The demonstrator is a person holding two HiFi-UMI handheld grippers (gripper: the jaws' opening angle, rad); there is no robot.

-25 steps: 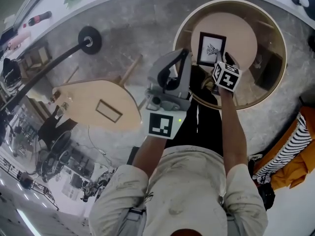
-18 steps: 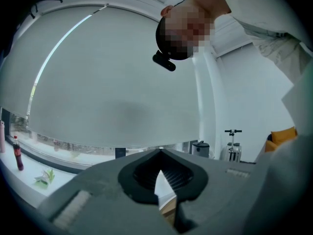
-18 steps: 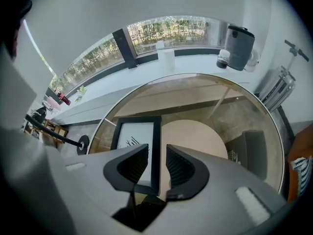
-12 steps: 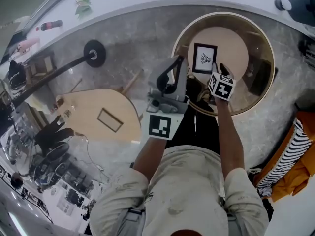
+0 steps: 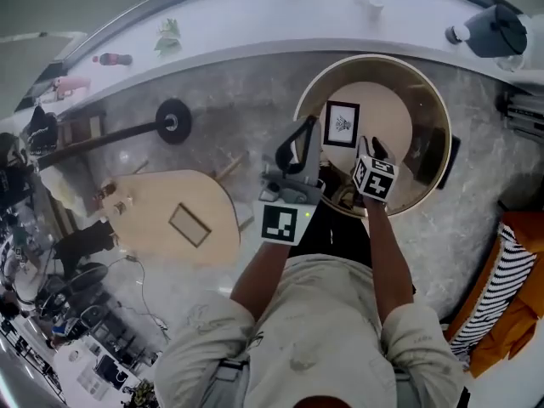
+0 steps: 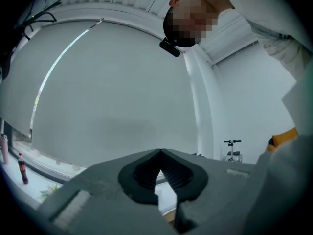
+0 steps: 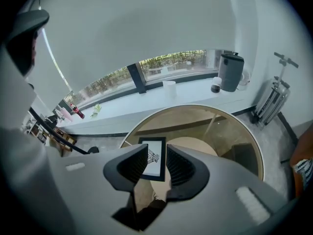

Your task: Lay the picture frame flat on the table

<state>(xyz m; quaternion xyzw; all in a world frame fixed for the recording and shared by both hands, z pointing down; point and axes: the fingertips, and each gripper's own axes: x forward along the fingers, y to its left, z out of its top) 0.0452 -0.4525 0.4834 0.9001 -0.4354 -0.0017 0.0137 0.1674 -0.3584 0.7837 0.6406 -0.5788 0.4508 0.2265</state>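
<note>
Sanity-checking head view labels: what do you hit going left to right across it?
wooden table → left gripper → picture frame → right gripper → dark grey canister. Left out: red bottle and black stand base, both within the wooden table's span.

Head view looks steeply down on the round table [image 5: 371, 57]; right gripper view shares it, closer; left gripper view tilts upward

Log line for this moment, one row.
picture frame flat on table | right gripper open, aimed at it | left gripper shut, empty
</note>
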